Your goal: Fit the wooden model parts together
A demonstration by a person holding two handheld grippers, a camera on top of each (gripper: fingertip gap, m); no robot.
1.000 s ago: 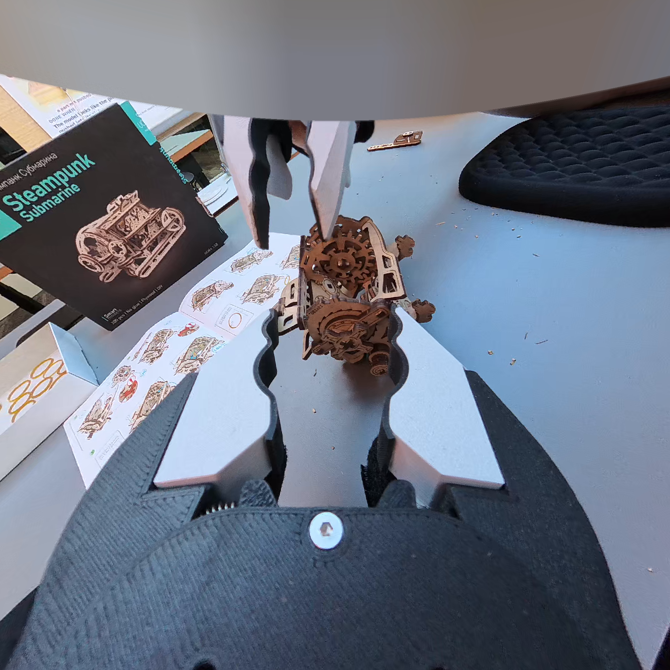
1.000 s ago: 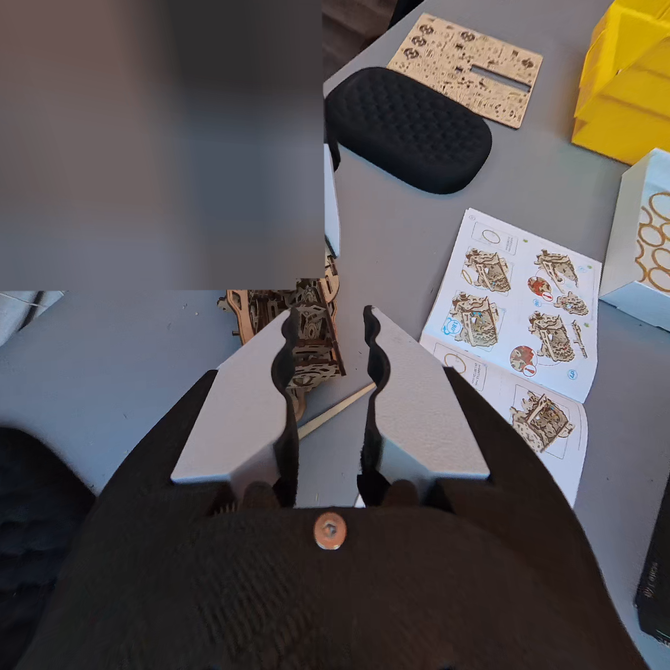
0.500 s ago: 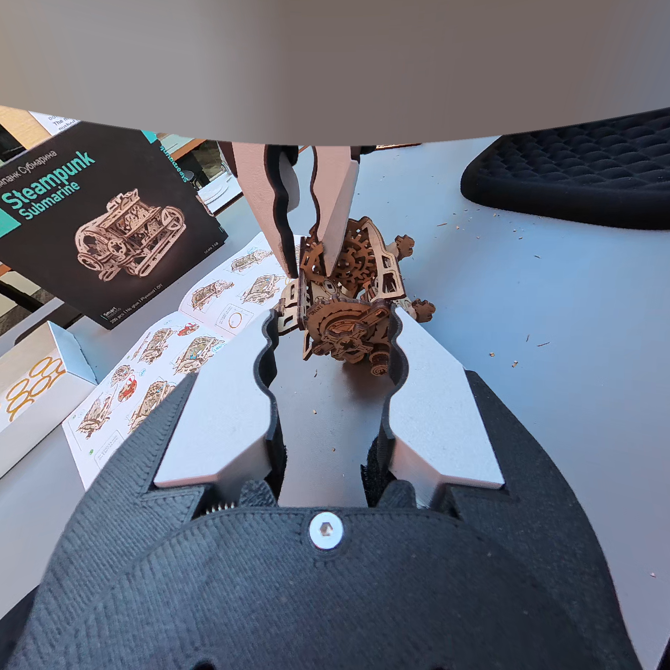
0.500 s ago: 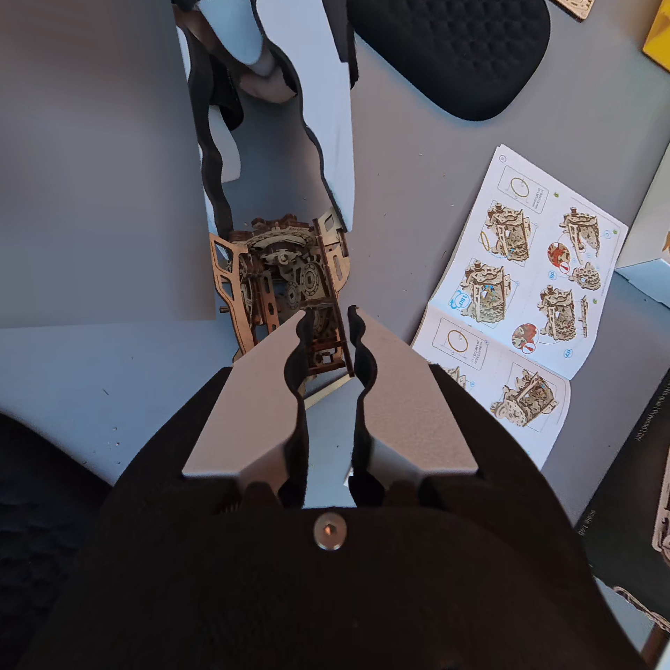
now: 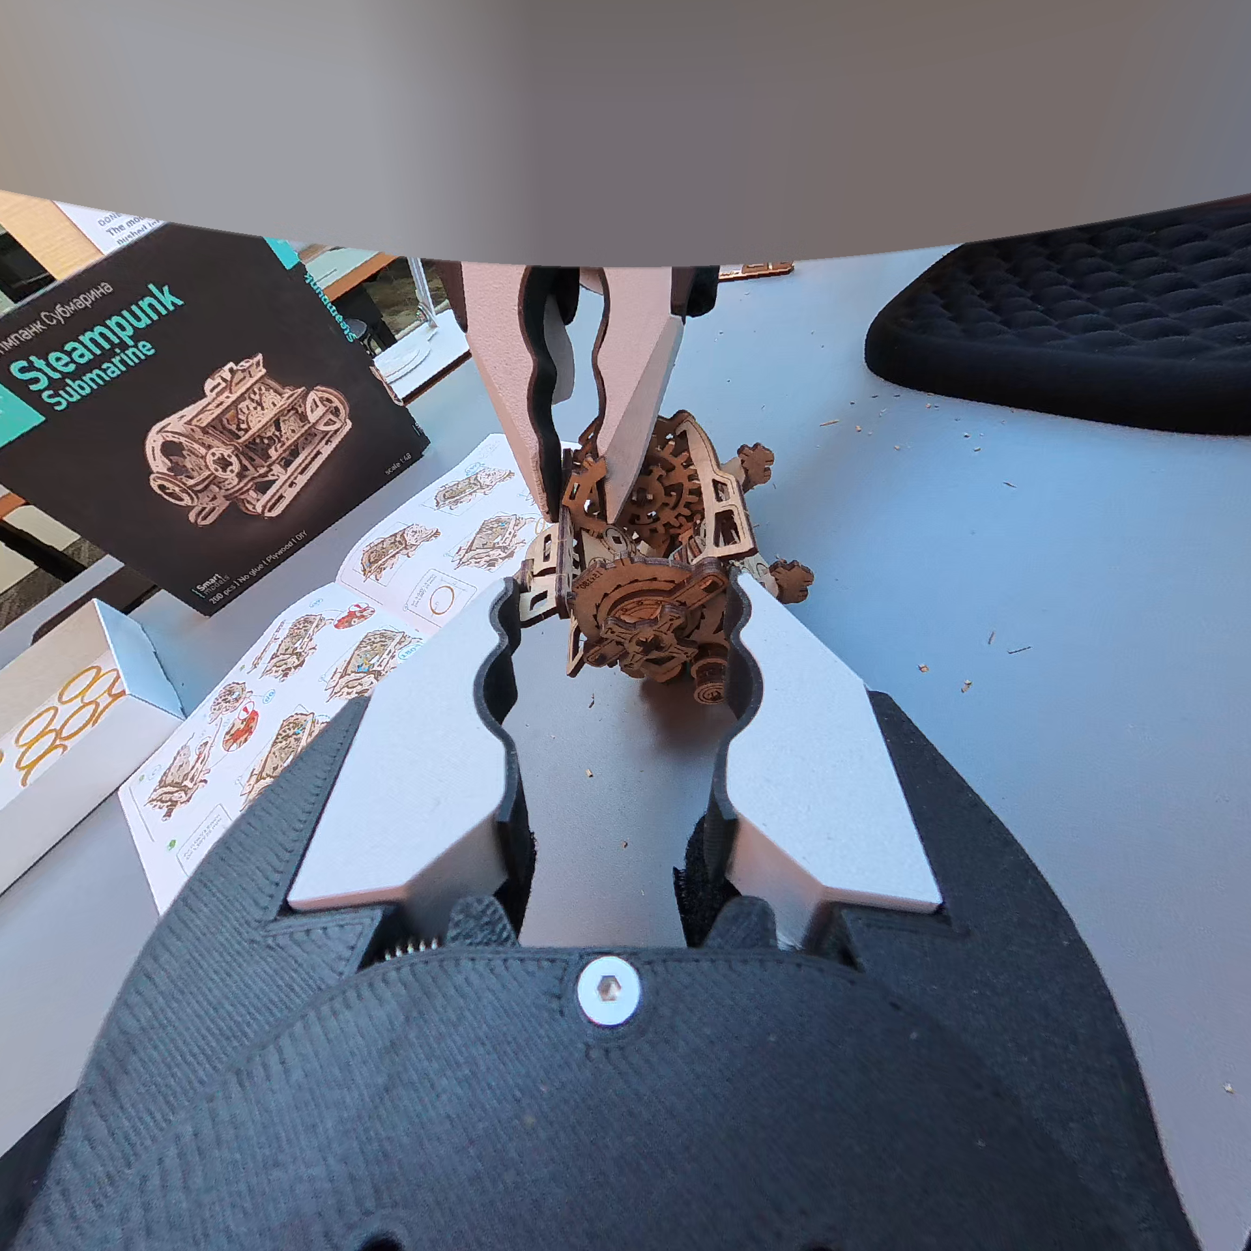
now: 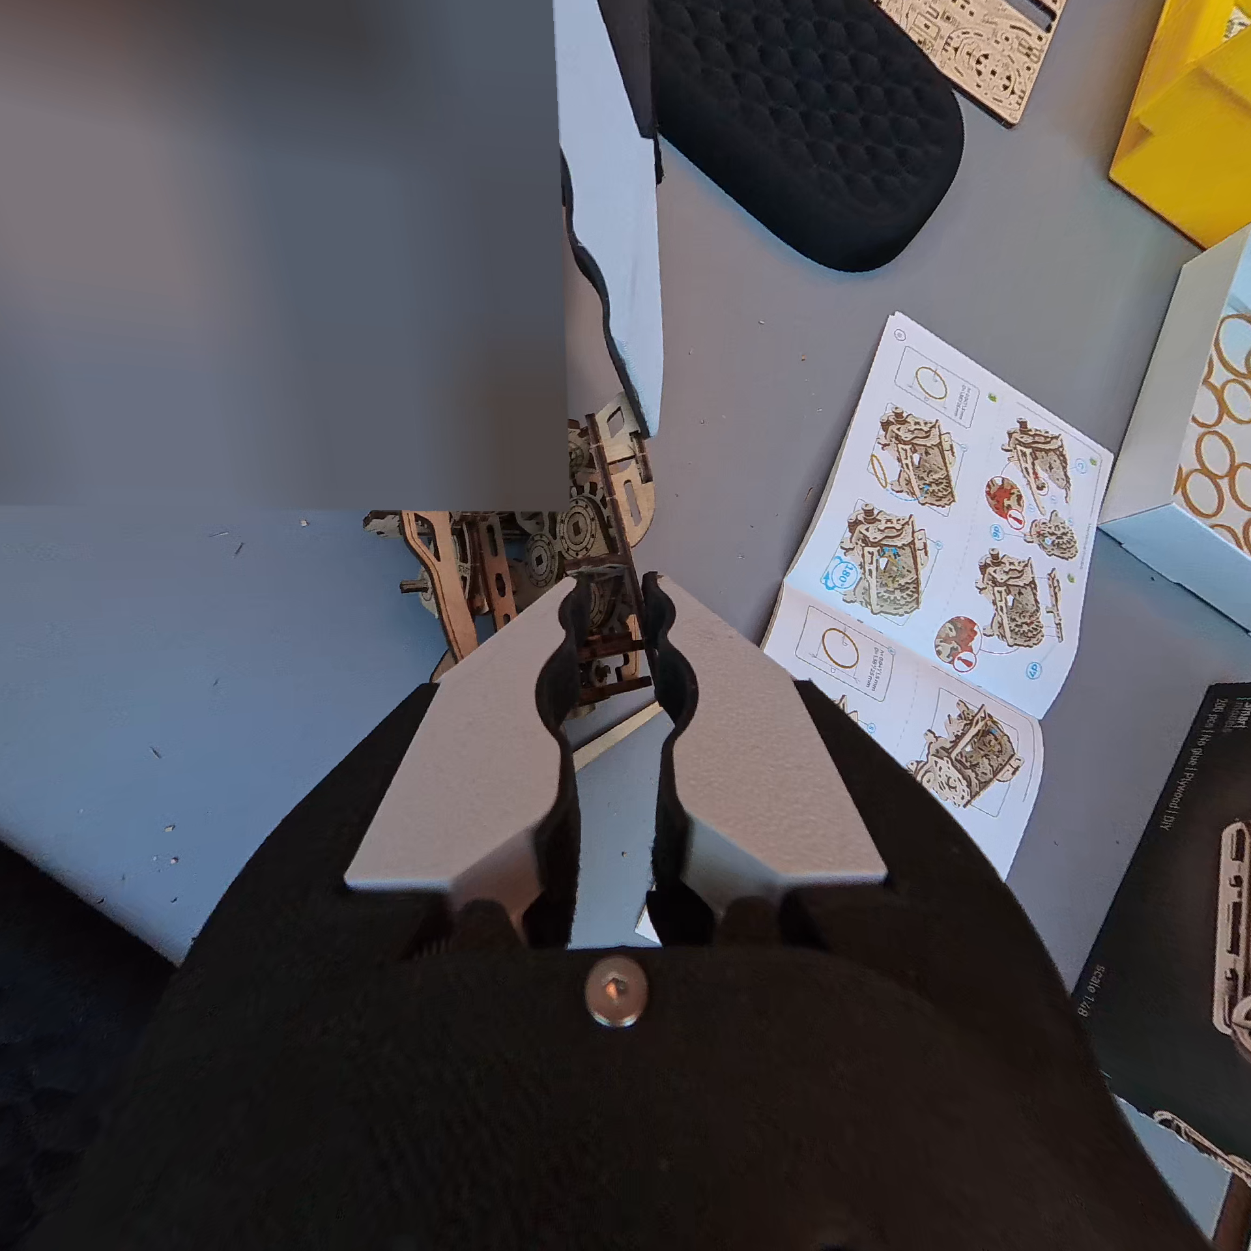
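Observation:
A brown wooden gear model (image 5: 650,582) stands on the grey table (image 5: 981,609). My left gripper (image 5: 623,602) lies low on the table with a fingertip against each side of the model's near end, gripping it. My right gripper (image 5: 579,497) comes down from above, and its fingers have narrowed onto an upright panel at the model's upper left edge. In the right wrist view, the right gripper (image 6: 612,585) has that panel between its pads. The model (image 6: 474,575) lies partly under a blurred patch. One left finger (image 6: 623,271) reaches its side.
An open instruction booklet (image 5: 325,650) lies left of the model, with a black kit box (image 5: 189,406) and a white box (image 5: 61,724) beyond. A black cushion pad (image 5: 1083,325) lies at the right. The right wrist view shows a yellow bin (image 6: 1191,122) and a plywood sheet (image 6: 981,40). Wood crumbs dot the table. One gripper's finger ends stand about 4 cm off the other's.
My right gripper has come down onto the model's upper left edge, and its fingers have narrowed around a panel. My left gripper and the model have stayed in place.

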